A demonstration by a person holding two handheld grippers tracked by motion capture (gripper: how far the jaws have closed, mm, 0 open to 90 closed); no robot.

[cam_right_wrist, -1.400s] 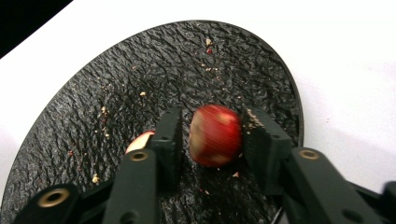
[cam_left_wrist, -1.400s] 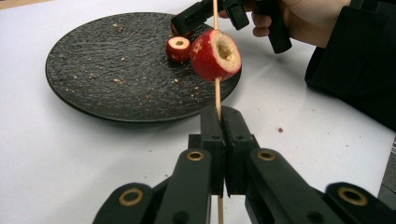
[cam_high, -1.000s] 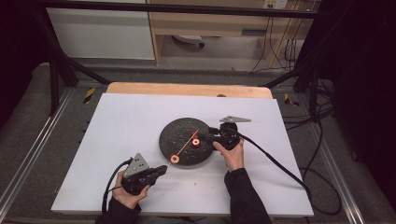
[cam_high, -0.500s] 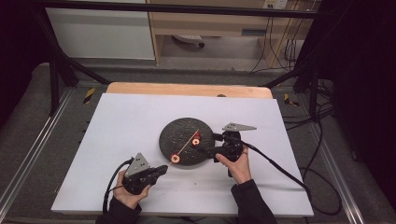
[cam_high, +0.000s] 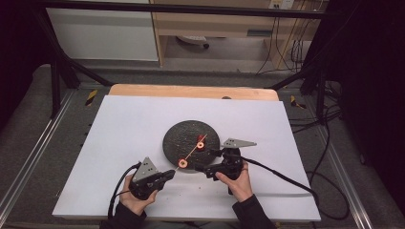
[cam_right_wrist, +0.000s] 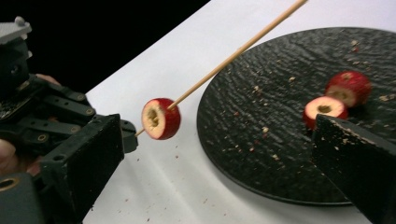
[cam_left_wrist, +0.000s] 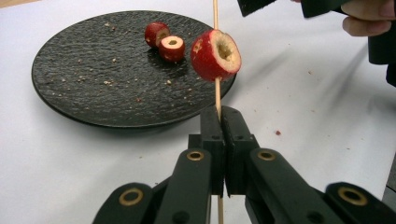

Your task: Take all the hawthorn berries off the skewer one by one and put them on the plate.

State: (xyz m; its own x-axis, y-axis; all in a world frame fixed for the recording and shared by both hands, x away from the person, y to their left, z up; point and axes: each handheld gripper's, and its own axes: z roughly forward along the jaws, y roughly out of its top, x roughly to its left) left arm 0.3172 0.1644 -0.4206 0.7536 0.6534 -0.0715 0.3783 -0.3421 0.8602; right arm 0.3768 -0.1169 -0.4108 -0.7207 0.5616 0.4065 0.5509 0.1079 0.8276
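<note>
My left claw (cam_left_wrist: pixel 219 119) clamps skewer (cam_left_wrist: pixel 215 14), axis toward upper frame, one fruit (cam_left_wrist: pixel 215 54) threaded. Right claw (cam_right_wrist: pixel 210 154) nearer plate (cam_right_wrist: pixel 280 154), just opened wide, empty; loose pieces (cam_right_wrist: pixel 337 98) at upper right.

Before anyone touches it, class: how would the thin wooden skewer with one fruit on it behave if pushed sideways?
The skewer looks thin and long, so it probably flexes and might snap. Clamped at one end by the left hand-held gripper, it would likely pivot. The cored fruit piece may slide along it.
</note>
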